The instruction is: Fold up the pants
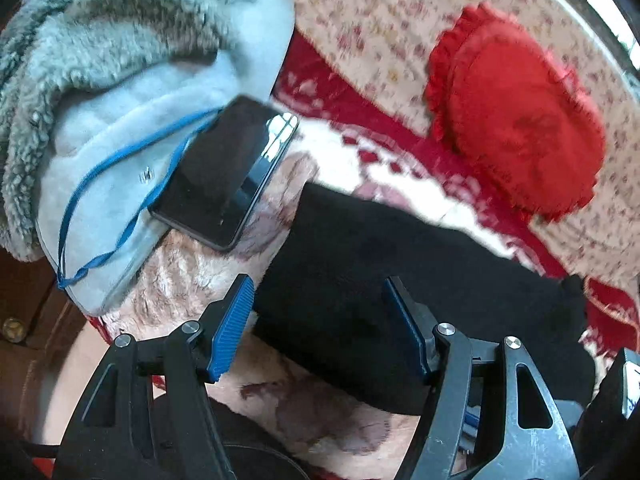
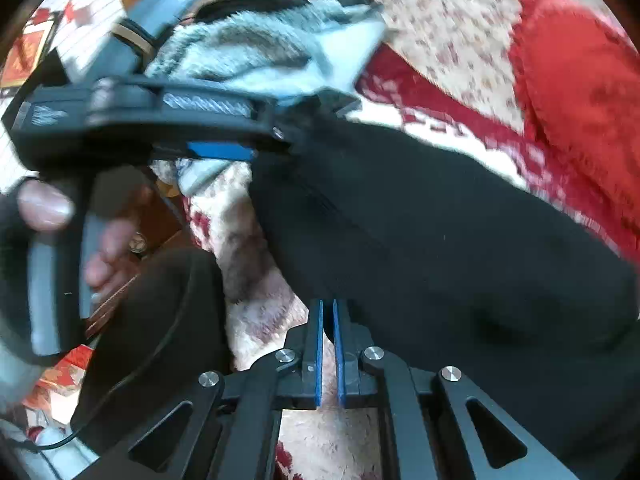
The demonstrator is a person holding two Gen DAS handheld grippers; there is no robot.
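The black pants (image 1: 400, 272) lie as a long band on a patterned blanket. In the left wrist view my left gripper (image 1: 316, 292) is open, its blue pads over the near end of the pants, with no cloth between them. In the right wrist view my right gripper (image 2: 327, 308) is shut on the near edge of the black pants (image 2: 440, 232). The left gripper also shows in the right wrist view (image 2: 296, 136), held by a hand at the pants' far end.
A black phone (image 1: 228, 172) lies on a grey fleece-lined jacket (image 1: 120, 92) left of the pants. A red frilled cushion (image 1: 516, 108) sits on the floral sheet (image 1: 380, 12) beyond. Boxes and clutter (image 2: 48, 32) are at the left.
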